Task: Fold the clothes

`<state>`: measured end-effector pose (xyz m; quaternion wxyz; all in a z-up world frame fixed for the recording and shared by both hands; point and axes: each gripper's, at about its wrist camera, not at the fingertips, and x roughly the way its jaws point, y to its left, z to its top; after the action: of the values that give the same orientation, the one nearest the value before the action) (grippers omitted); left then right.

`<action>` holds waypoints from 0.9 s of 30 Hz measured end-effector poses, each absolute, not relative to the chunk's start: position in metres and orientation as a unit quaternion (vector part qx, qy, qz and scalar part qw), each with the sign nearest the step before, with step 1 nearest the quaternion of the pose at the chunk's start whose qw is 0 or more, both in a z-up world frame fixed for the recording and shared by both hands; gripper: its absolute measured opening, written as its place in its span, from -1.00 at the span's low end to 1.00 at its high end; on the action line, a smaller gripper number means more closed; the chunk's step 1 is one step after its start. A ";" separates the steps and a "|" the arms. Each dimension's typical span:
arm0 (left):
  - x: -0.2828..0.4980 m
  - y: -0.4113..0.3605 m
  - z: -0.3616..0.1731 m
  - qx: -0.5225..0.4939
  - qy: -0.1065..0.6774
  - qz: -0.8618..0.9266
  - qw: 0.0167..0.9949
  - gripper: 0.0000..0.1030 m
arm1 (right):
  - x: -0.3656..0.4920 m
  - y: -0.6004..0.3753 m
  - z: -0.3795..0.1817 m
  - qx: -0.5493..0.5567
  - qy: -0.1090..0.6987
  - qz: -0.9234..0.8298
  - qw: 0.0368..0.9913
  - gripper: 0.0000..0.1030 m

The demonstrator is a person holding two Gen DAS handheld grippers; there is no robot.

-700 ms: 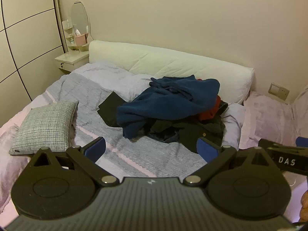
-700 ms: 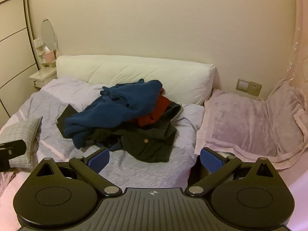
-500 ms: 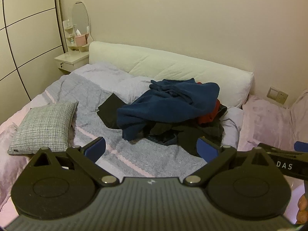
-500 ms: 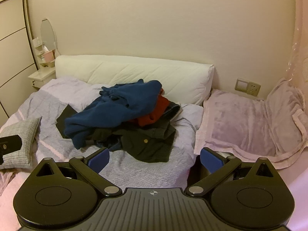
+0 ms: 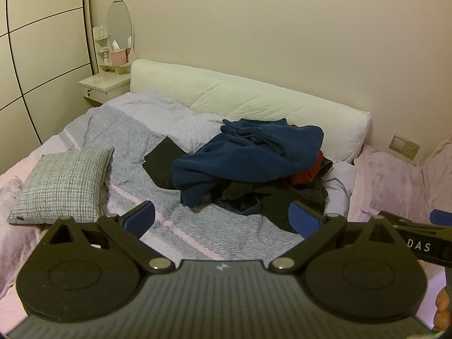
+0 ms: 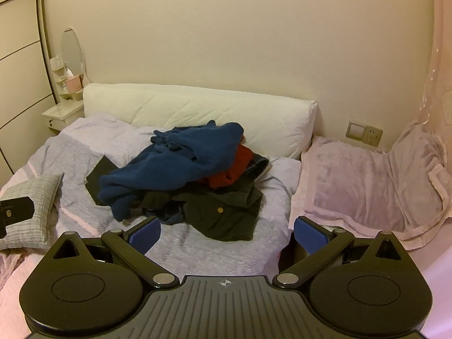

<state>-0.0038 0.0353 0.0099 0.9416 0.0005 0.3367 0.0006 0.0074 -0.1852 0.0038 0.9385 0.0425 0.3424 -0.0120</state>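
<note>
Bedroom, dim warm light. Clothes pile point(image 6: 180, 180) sits mid-bed point(image 6: 220, 257), toward the far end, just in front of the white headboard cushion point(image 6: 197, 107). Nothing folded yet, by the look of it.

Count, as far as visible: 1 navy fleece-type garment point(image 5: 248, 152) on top; 1 red item point(image 6: 234, 166) tucked under its right side; 1 dark green-black garment w/ a brass button point(image 6: 226, 212) at the near right; 1 flat black piece point(image 5: 161, 161) sticking out left. Poss. a denim bit at the near edge, can't tell if separate. So 4 pieces for sure, maybe 5.

Also: 1 grey check cushion point(image 5: 62, 180) on the left, well apart from pile; 1 pink blanket point(image 6: 367, 180) heaped on the right; 1 nightstand point(image 5: 104, 84) w/ oval mirror far left.

Left gripper point(image 5: 223, 217): fingers spread wide, nothing between, short of the pile. Right gripper point(image 6: 226, 231): same, spread wide & empty, near edge of dark garment just beyond it. Both angled down at the bed.

Handling, my guess: all soft, limp, light; navy one thick & fuzzy, should grip well, won't slip. Layers tangled, so lifting one prob. drags others. Best hold: navy top piece first, at the loose end hanging near-left point(image 6: 118, 206), or a hem/shoulder edge, one gripper per corner. Pinch a single layer, not a bunch.
</note>
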 end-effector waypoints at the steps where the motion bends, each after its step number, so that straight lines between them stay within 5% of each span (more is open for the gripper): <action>1: -0.004 0.037 0.010 0.000 0.336 0.000 0.942 0.94 | 0.007 -0.184 0.005 0.042 0.342 -0.012 0.939 1.00; 27: 0.002 0.076 0.004 -0.007 0.332 -0.007 0.943 0.94 | 0.008 -0.136 0.010 0.025 0.327 -0.014 0.945 1.00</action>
<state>0.0017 0.0758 0.0043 0.9432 -0.0070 0.3322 -0.0074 0.0085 -0.1356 0.0100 0.9446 0.0249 0.3270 -0.0138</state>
